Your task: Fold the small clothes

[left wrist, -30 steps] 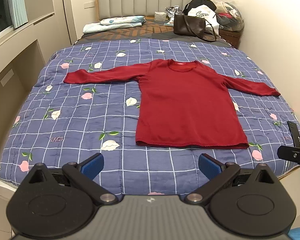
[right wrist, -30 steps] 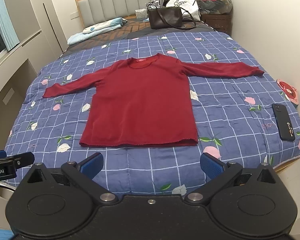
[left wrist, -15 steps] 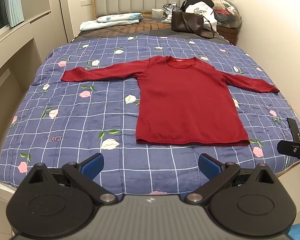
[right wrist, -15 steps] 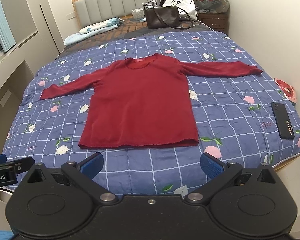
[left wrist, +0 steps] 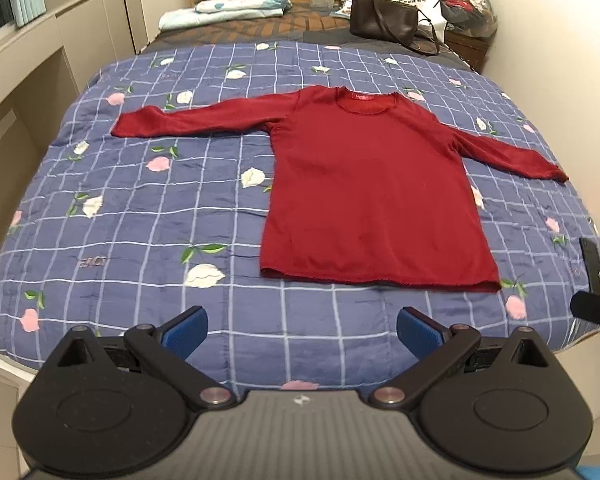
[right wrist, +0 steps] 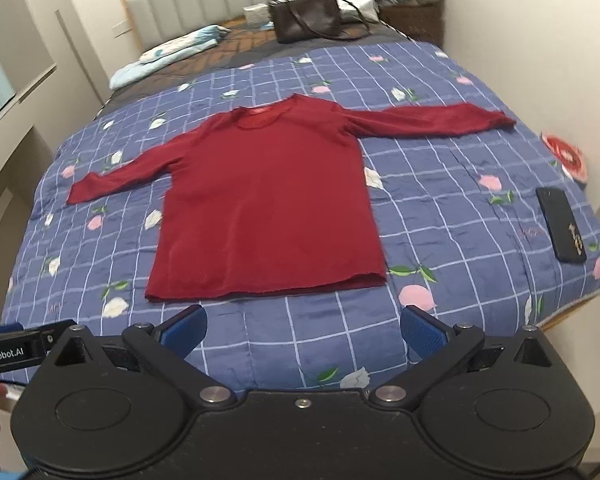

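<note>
While jaws gape, red sweater (left wrist: pixel 374 200) lies flat beyond both.

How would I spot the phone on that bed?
Start at the blue checked quilt with the red top spread across it. Near the quilt's right edge, beyond the top's hem corner, lies the phone, a flat dark rectangle, unlike the round red item nearby.

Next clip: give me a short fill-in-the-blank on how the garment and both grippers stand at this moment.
1. The red long-sleeved top lies flat with both sleeves spread ____.
2. The left gripper has its fingers ____, holding nothing.
3. The right gripper hovers short of the top's ____ edge.
4. The black phone lies near the blue checked quilt's ____ side.

Missing words: out; open; bottom; right
</note>
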Tool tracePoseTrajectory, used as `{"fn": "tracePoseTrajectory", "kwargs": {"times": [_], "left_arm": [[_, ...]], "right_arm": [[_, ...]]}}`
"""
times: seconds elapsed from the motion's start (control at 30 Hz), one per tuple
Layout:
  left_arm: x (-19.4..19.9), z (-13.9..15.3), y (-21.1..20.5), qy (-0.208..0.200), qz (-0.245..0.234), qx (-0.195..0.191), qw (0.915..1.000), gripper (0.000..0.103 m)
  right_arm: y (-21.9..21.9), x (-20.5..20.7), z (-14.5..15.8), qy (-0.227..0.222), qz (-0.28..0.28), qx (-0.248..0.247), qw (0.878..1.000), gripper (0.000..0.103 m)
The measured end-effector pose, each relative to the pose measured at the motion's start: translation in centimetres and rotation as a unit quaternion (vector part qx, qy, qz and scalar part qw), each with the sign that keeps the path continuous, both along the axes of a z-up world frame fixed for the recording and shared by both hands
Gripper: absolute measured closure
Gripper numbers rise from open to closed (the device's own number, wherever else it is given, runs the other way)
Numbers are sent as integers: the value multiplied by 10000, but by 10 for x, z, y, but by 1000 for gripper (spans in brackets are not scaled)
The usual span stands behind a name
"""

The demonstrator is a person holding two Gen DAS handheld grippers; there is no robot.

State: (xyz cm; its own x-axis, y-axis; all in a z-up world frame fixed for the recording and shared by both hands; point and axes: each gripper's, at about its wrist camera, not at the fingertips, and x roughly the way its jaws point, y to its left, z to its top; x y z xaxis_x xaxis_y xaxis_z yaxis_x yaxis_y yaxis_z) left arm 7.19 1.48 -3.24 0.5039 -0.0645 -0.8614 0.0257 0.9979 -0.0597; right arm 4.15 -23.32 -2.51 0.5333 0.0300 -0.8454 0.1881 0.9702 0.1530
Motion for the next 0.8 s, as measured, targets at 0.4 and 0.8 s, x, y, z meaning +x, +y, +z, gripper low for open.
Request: {"fn": "tracePoseTrajectory", "kwargs": {"times": [0.4, 0.8], "left_arm": [[99, 7, -60, 86, 371, 36, 9993, 0], [207, 1, -159, 154, 881, 76, 9960, 0]], "right_arm": [[-86, 96, -8, 216, -358, 120, 9991, 0], [-195, 204, -23, 506, -400, 150, 9978, 0]]}}
